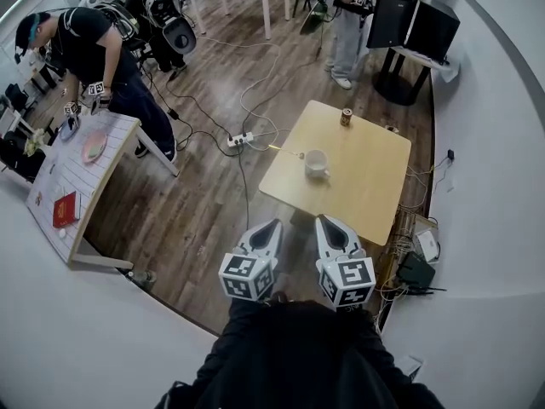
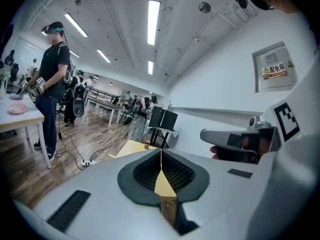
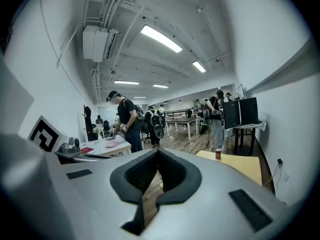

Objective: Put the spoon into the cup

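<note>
A white cup (image 1: 317,164) stands near the middle of a small wooden table (image 1: 366,186). The thin spoon (image 1: 295,154) lies on the table just left of the cup. A small can (image 1: 347,117) stands at the table's far edge; the left gripper view shows this can (image 2: 147,144), and so does the right gripper view (image 3: 218,154). My left gripper (image 1: 272,225) and right gripper (image 1: 327,221) hang side by side, close to my body and short of the table's near edge. Both are shut with nothing in them, the left gripper's tips (image 2: 161,152) meeting and the right gripper's tips (image 3: 158,151) likewise.
A power strip (image 1: 241,139) and cables lie on the wooden floor left of the table. A person works at a white table (image 1: 85,173) at the left. Black screens on a stand (image 1: 413,25) are at the back right. Cables and boxes (image 1: 417,267) sit by the right wall.
</note>
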